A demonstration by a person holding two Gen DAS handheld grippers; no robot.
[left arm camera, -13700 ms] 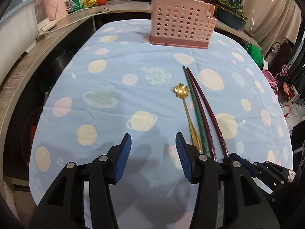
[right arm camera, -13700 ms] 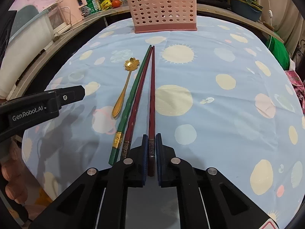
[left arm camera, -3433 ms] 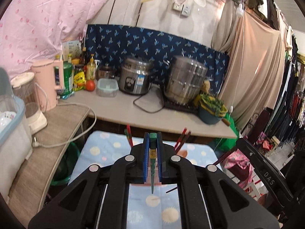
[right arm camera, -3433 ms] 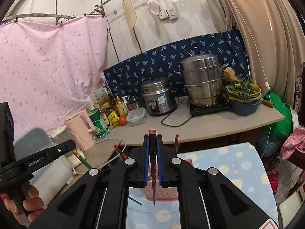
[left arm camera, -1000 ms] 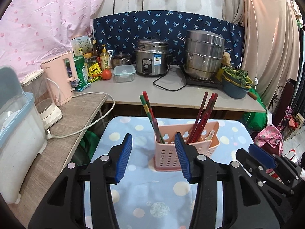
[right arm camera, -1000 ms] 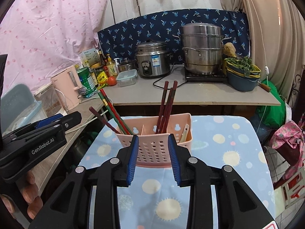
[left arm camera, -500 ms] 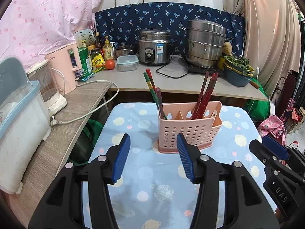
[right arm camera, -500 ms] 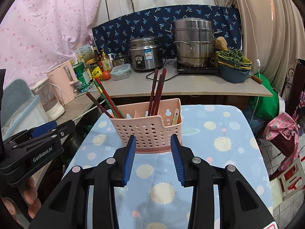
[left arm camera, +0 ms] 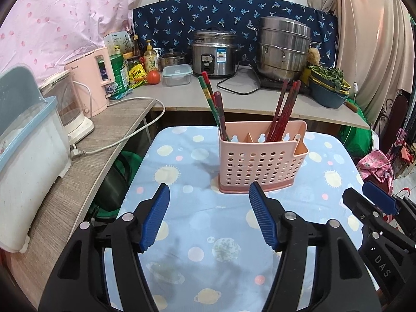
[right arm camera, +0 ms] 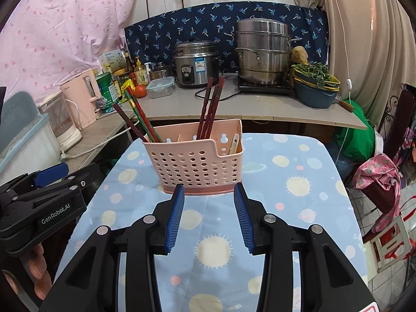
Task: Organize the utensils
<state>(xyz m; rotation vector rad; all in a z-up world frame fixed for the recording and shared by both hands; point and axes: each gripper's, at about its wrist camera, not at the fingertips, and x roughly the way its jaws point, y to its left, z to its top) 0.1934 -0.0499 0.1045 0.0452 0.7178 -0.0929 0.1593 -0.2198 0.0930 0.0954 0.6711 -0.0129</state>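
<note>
Standing on the planet-printed blue tablecloth (left arm camera: 197, 223), the perforated pink plastic utensil caddy (left arm camera: 260, 161) held slender lacquered chopsticks: a green-and-red bundle (left arm camera: 214, 104) leaning in its left compartment, dark red ones (left arm camera: 284, 106) further right. The left gripper (left arm camera: 209, 218) had just been spreading its ribbed blue pads with nothing between them; the right gripper (right arm camera: 209, 217) likewise gaped empty.

Pink spotted sheet (left arm camera: 65, 18) hangs at left, navy printed cloth (left arm camera: 228, 23) behind the grey counter (left arm camera: 234, 98), beige curtain (left arm camera: 374, 39) at right. Wood-grain side shelf (left arm camera: 85, 161) (cord trailing across it). Tiled floor (right arm camera: 374, 202) right.
</note>
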